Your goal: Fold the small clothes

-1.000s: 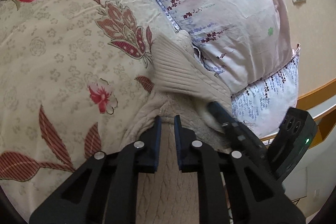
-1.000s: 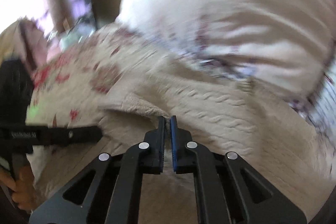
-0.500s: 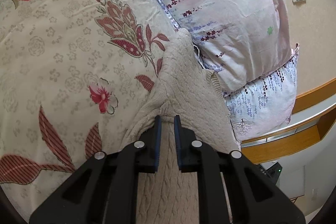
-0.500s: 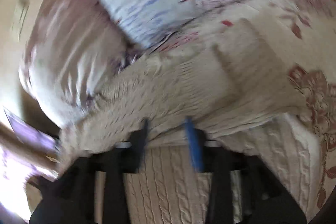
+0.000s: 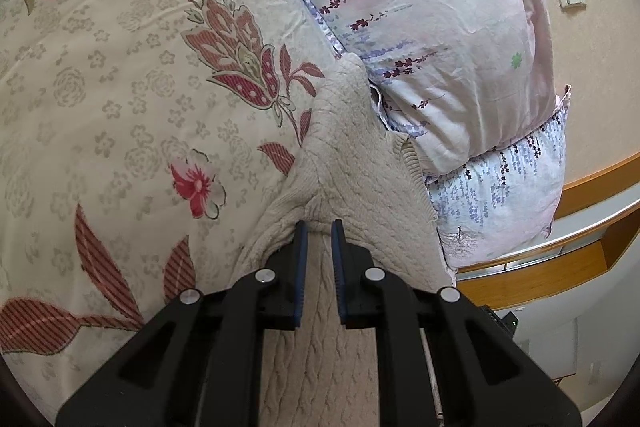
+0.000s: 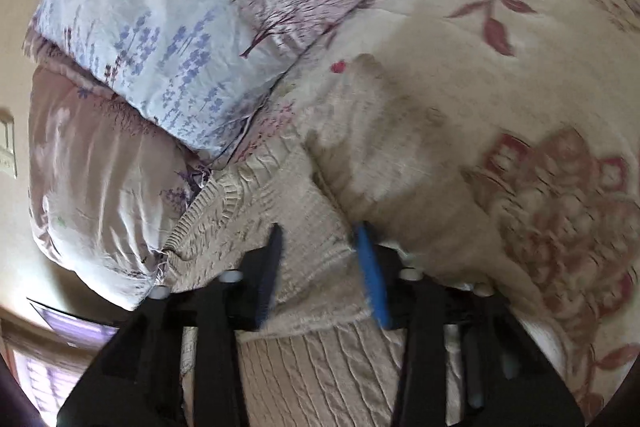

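**Beige knit pinched on the bed**

The cable-knit sweater (image 5: pixel 352 163) lies on the floral bedspread (image 5: pixel 120 99) against the pillows (image 5: pixel 440 27). The left gripper (image 5: pixel 319 231) pinches its folded edge, jaws nearly together. The right gripper (image 6: pixel 320 239), blurred, spreads wide over the knit, holding nothing.

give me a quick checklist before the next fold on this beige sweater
1. Left claw gripping the beige cable-knit sweater: ok, its narrow gap pinches a fold of knit.
2. Right claw released: ok, fingers wide apart with knit lying loose between them.
3. Sweater flat on the floral cream bedspread: not ok, it bunches near the left claw.
4. Sweater free of the pink lavender-print pillow: not ok, its ribbed edge lies against the pillow.
5. Right wrist view sharp enough to aim: not ok, blurred.
6. Sleeve positions: cannot tell.
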Available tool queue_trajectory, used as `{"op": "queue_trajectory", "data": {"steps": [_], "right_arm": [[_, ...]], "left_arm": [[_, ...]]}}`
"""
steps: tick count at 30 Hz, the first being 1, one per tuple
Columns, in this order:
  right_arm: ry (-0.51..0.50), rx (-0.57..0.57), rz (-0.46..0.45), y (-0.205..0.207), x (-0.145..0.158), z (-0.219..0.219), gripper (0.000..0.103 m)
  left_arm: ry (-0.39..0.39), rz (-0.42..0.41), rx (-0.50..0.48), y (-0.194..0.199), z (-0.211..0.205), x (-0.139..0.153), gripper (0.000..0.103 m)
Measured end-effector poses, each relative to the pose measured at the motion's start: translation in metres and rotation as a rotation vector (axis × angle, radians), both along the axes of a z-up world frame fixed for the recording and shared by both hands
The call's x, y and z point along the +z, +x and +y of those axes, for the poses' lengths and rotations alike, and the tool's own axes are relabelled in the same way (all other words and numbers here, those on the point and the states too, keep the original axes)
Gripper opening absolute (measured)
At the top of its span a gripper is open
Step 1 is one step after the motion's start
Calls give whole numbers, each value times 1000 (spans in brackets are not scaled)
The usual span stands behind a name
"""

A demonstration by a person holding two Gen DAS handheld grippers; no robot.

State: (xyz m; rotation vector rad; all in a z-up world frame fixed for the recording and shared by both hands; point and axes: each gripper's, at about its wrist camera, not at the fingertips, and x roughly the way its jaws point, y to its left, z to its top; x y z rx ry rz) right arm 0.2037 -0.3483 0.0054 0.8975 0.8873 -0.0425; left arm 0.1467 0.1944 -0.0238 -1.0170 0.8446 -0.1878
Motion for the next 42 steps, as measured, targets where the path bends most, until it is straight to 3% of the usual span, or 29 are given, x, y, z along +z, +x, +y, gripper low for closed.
{"op": "queue_trajectory", "data": {"steps": [1,7,12,14,16,18,20,29,35,39,42], "right_arm": [[-3,26,-7,7,-1,4,8],[-113,4,-141,-19,29,14,7],[-167,65,35,-5,1,17,9],[-179,75,5,-13,7,16,16],[-204,114,-46,-27,21,15,48],[-223,150,-89,-43,31,10,57],[-235,190,-110,-58,34,3,57],[-224,275,-76,-115,22,-36,57],[-159,302,-29,-146,3,-46,56],[-108,325,-43,-165,-6,-47,48],[-12,373,-54,-178,-13,-44,37]], "left_arm": [[-5,2,0,0,0,0,13],[0,0,-3,0,0,0,13],[24,-1,-26,0,-1,2,14],[48,-6,-55,-4,-2,7,23],[74,-32,-86,-12,-3,16,36],[122,-61,-108,-23,-1,26,51],[159,-95,-128,-37,4,33,51],[172,-110,-238,-77,17,33,53],[134,-83,-294,-98,10,21,53],[110,-88,-335,-111,2,20,52],[110,-99,-367,-120,-6,20,50]]}}
